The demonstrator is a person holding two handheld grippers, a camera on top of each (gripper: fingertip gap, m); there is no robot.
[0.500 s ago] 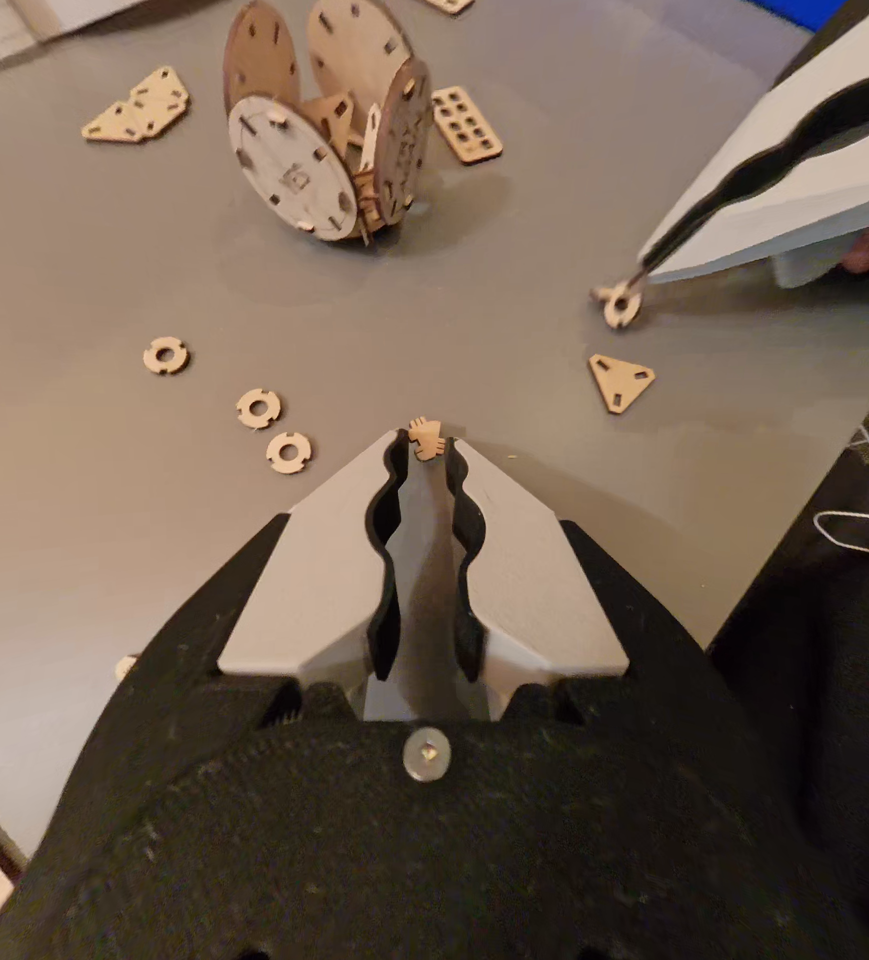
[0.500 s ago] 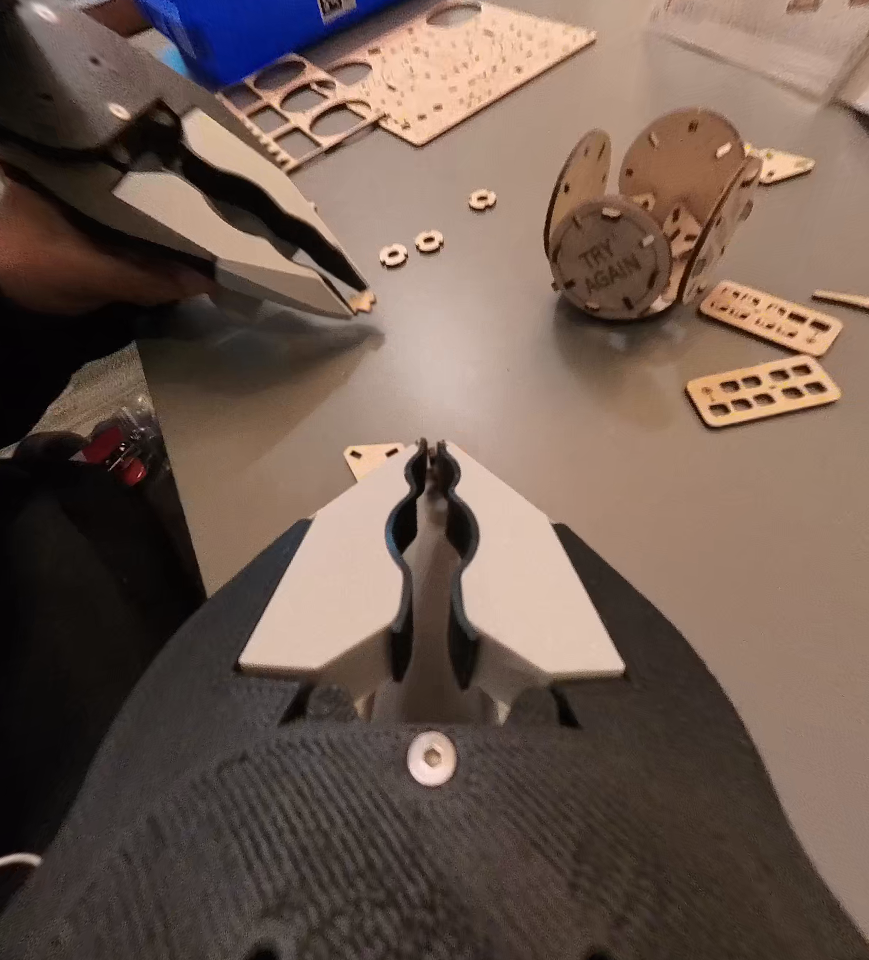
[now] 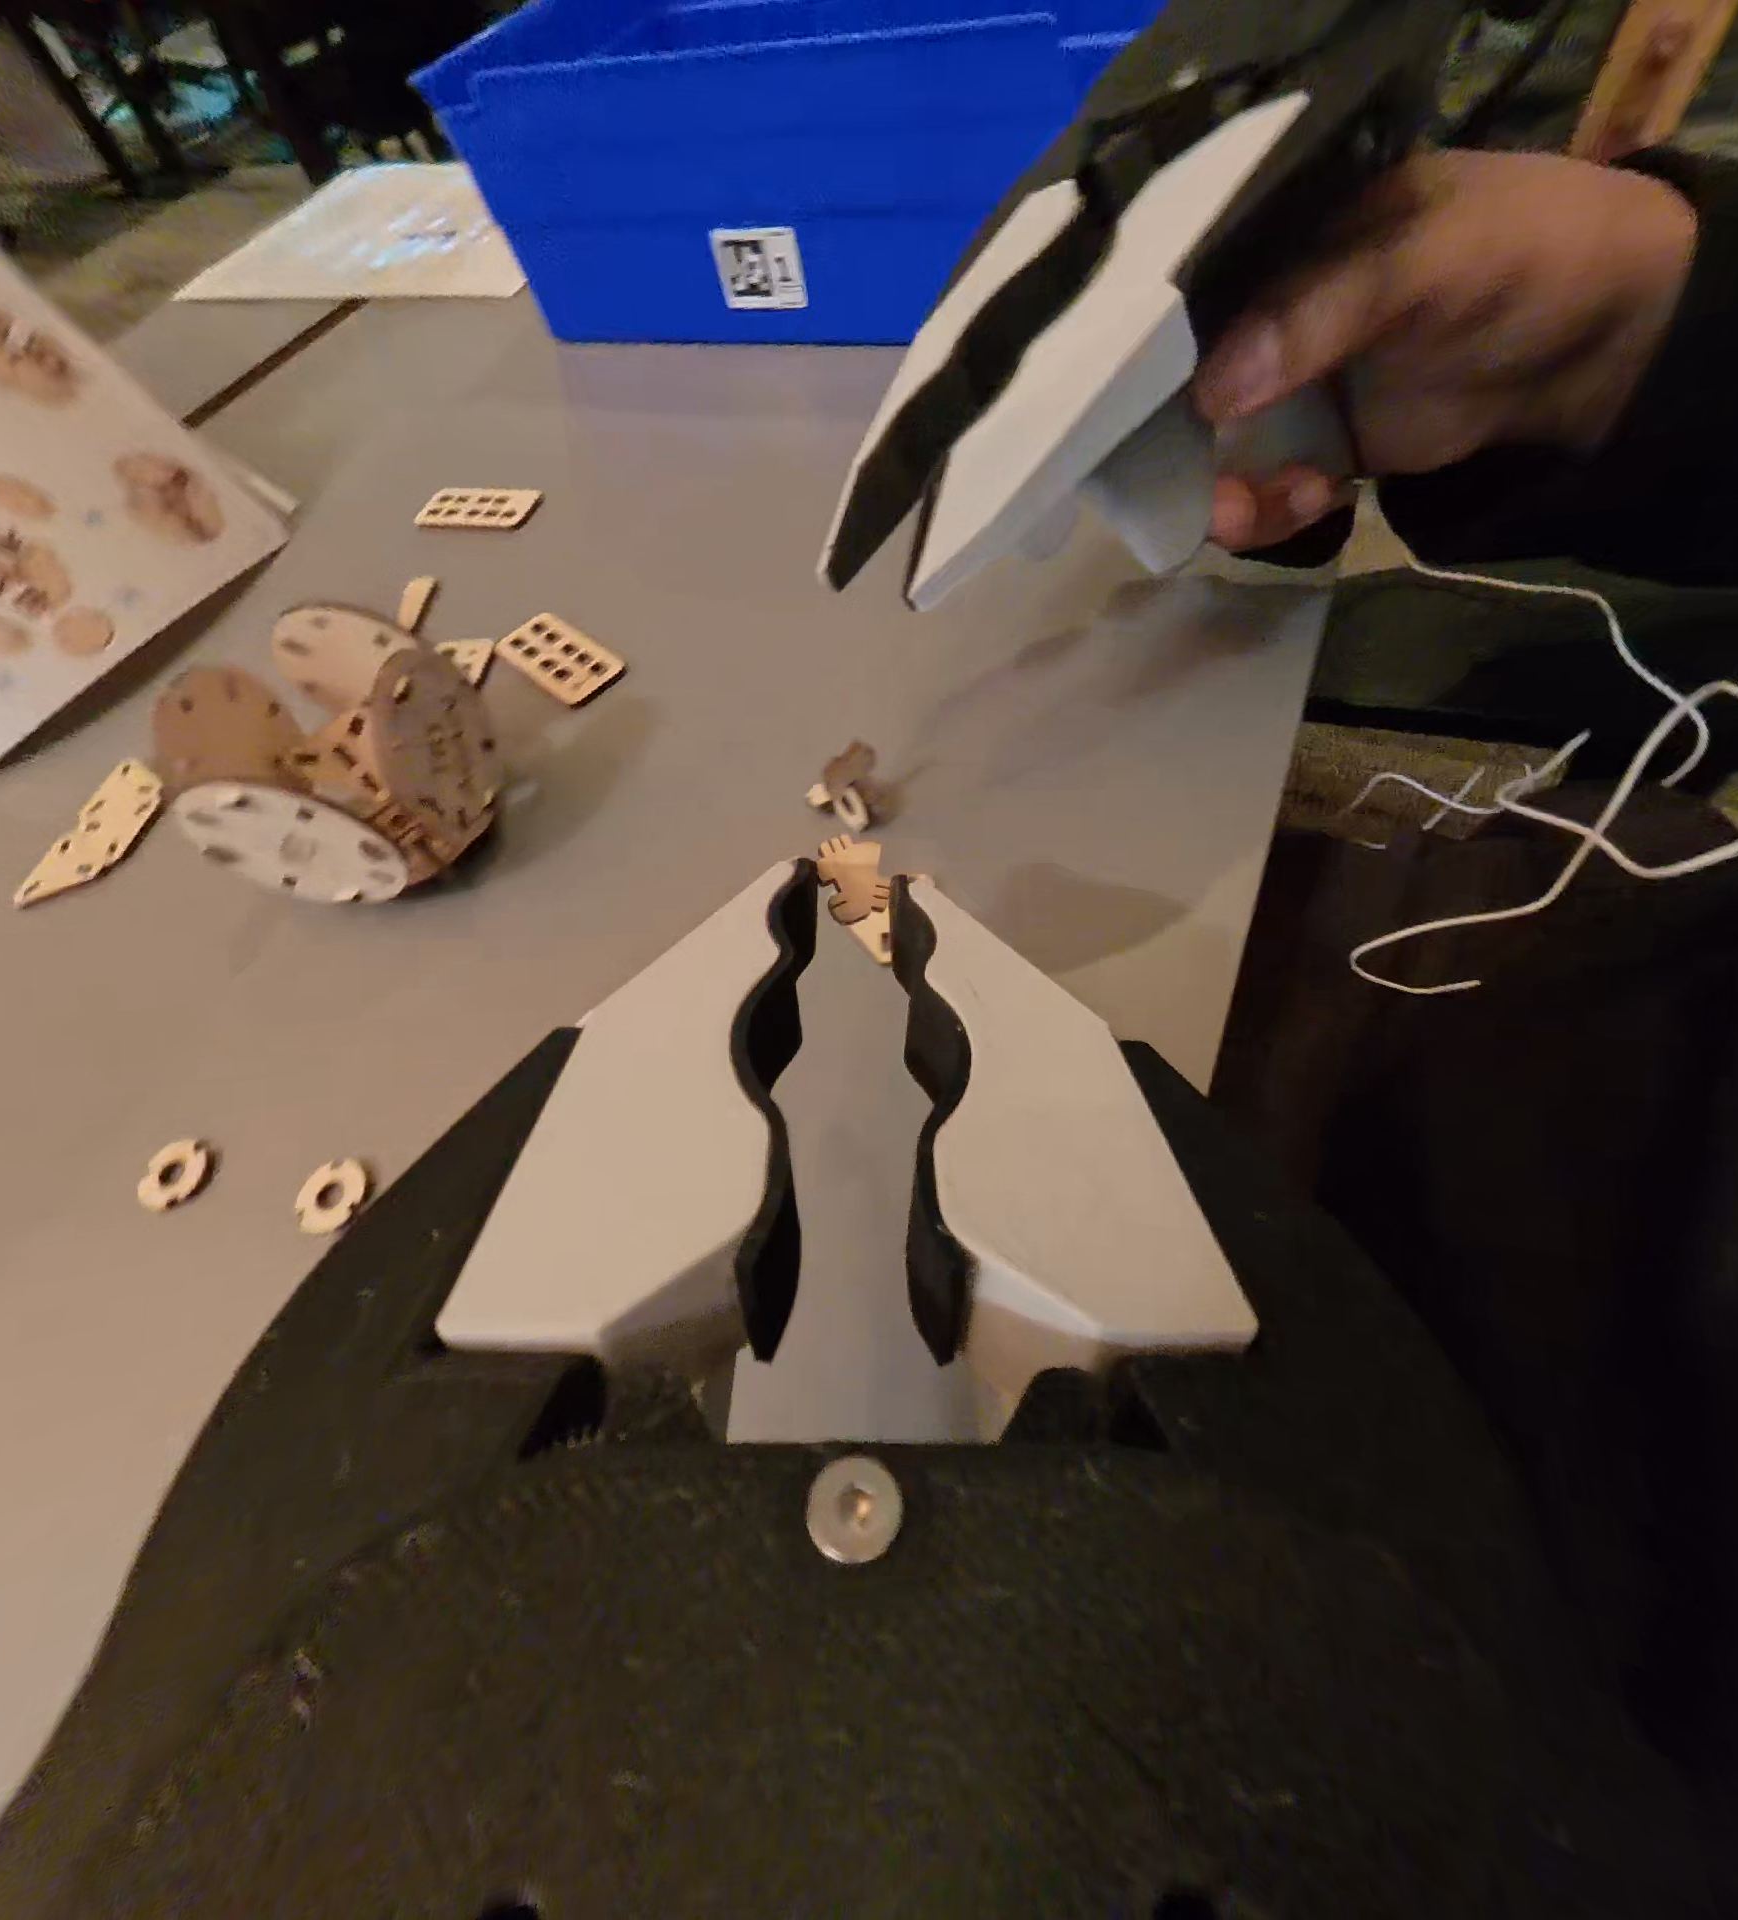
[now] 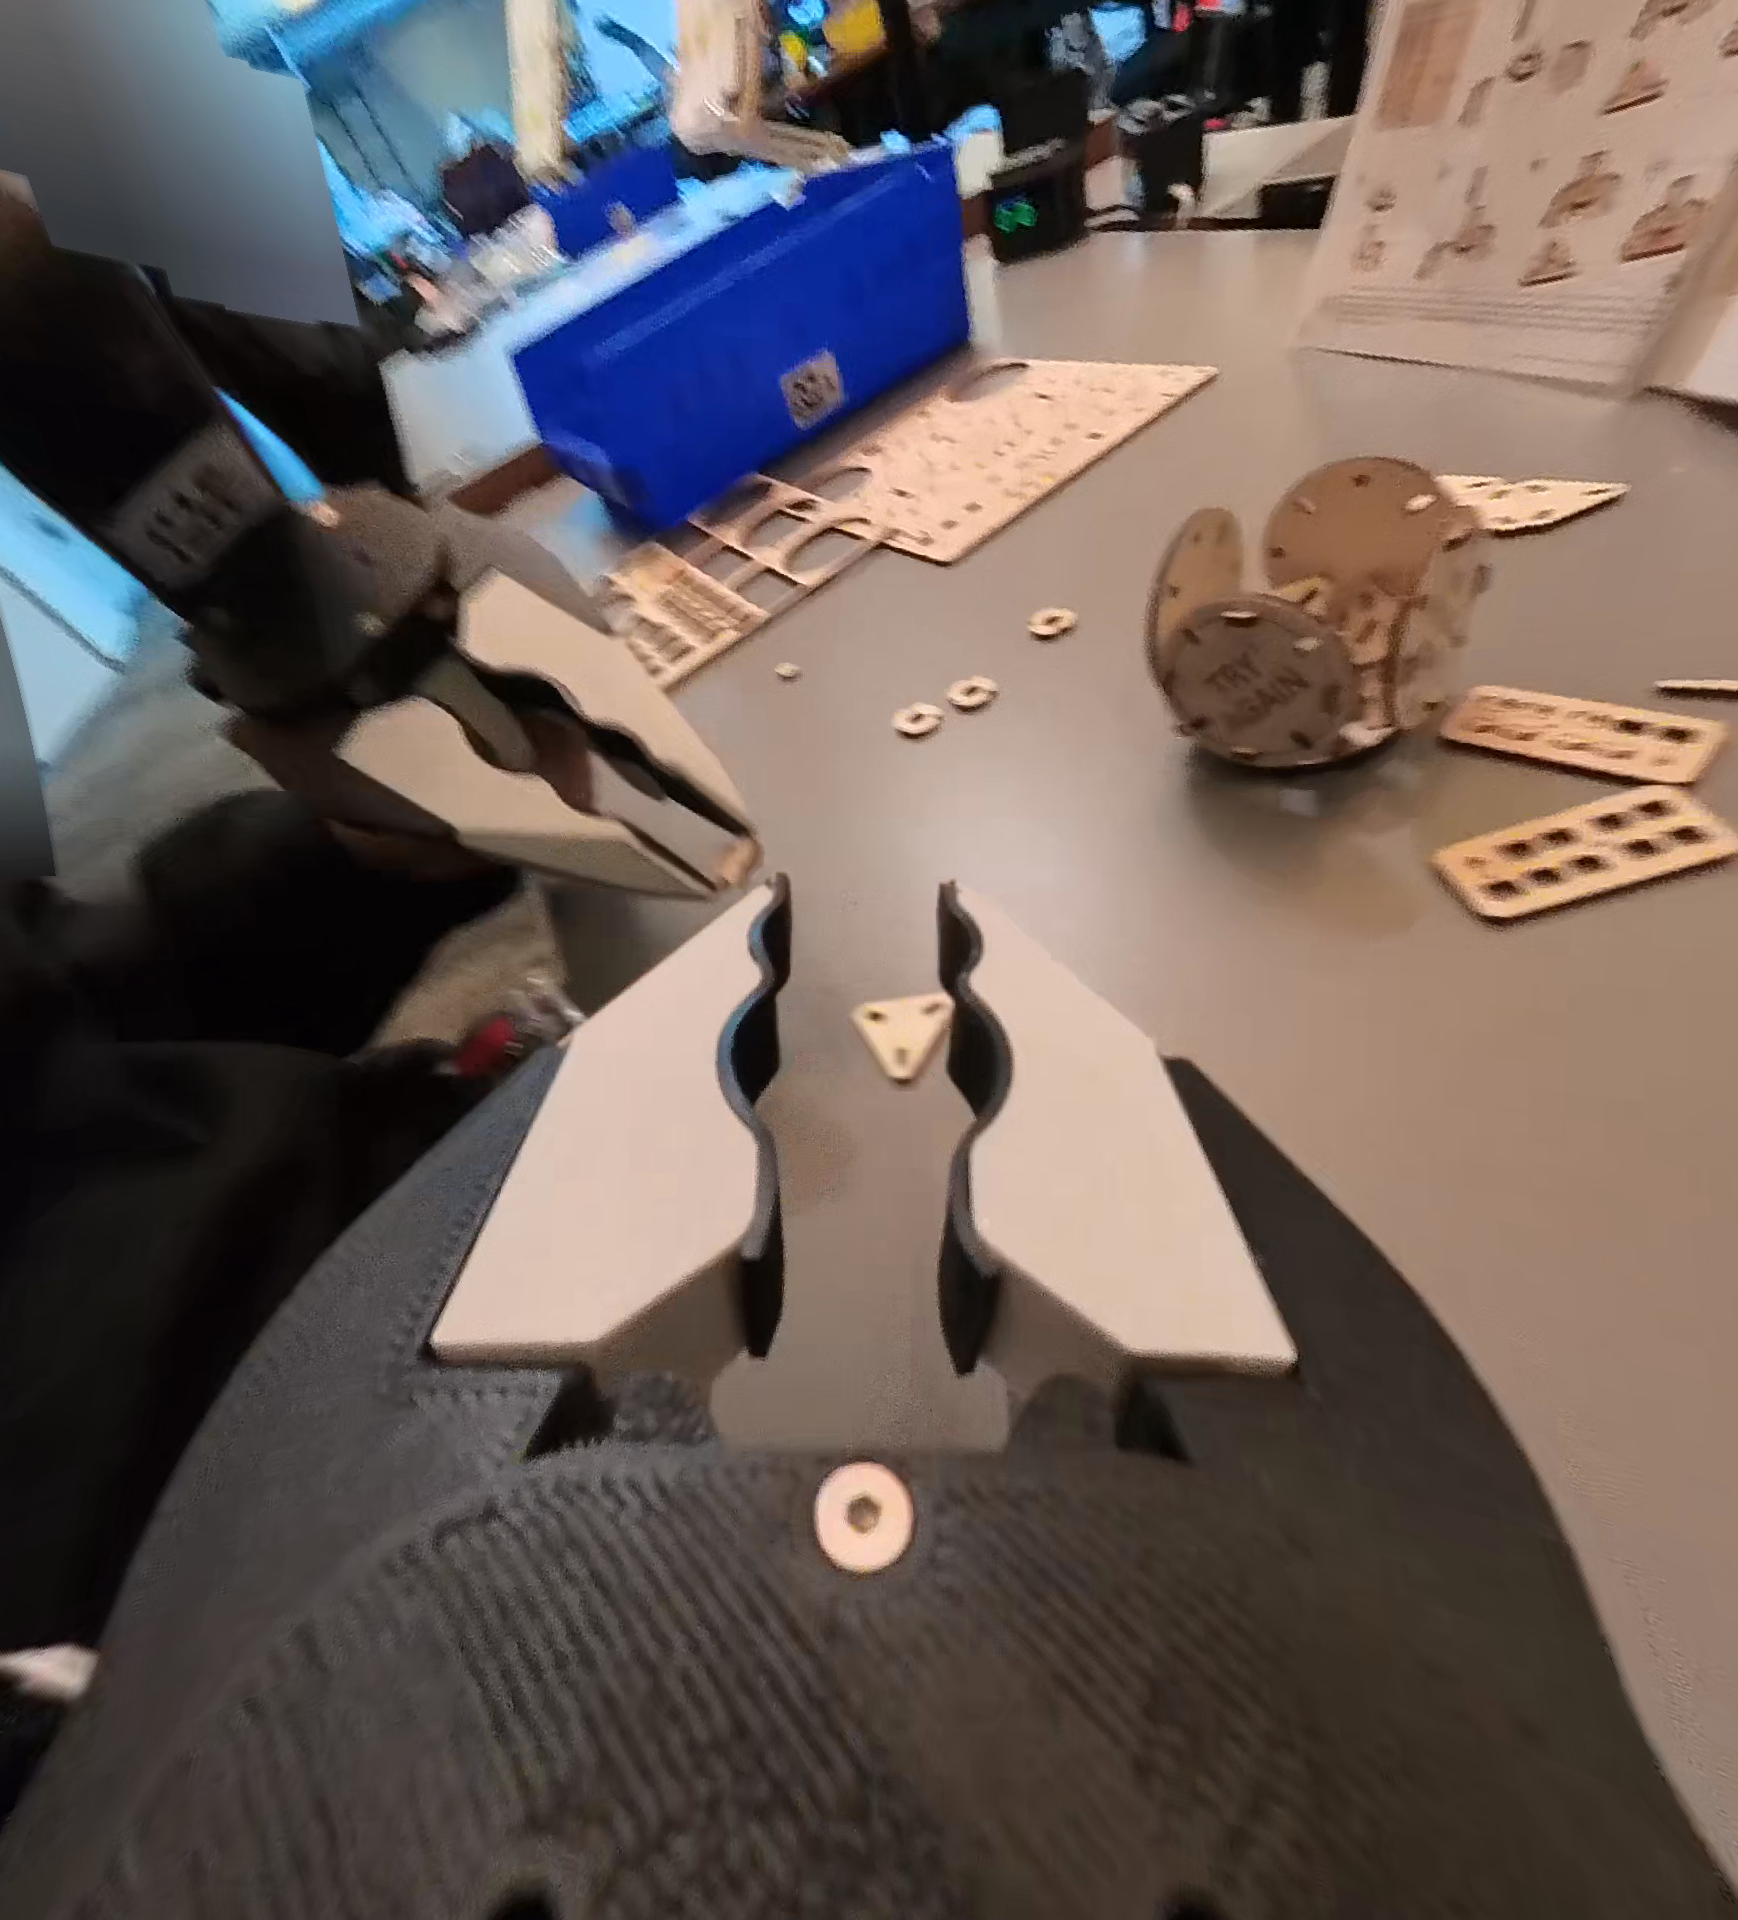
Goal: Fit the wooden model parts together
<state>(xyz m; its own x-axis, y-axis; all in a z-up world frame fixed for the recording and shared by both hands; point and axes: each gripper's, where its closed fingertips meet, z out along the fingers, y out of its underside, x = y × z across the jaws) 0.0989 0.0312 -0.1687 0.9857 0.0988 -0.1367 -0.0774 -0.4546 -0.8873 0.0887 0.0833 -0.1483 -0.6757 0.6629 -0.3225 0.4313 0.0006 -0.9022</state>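
Grey table (image 3: pixel 449 1018) strewn with wooden pieces; left hand-held gripper (image 3: pixel 849 883) pinches a notched wooden piece (image 3: pixel 852 883); right (image 4: pixel 863 902) gapes

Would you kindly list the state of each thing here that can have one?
Left claw: shut on a small toothed wooden piece.
Right claw: open, nothing between its fingers, above the table.
Wooden wheel model: part-built, resting on the table.
Blue bin: open-topped.
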